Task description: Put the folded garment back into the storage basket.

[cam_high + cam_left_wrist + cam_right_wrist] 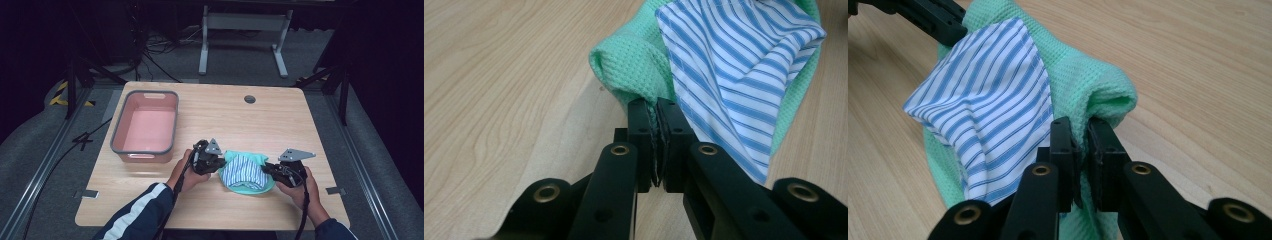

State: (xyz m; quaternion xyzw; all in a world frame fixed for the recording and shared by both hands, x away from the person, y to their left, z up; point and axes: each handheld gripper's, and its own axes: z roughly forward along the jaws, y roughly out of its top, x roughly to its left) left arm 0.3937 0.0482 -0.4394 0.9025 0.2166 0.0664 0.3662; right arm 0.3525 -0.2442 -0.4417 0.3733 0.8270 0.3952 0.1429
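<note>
green cloth (248,172) between both grippers

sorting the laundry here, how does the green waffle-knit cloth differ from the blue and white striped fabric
The green waffle-knit cloth is plain-coloured with a bumpy weave; the blue and white striped fabric is smooth and patterned. The green cloth lies underneath and shows past the edges of the striped fabric, which sits bunched on top. Both jaw pairs are clamped on green edges, beside the striped fabric. Both are soft and crumpled.
</note>
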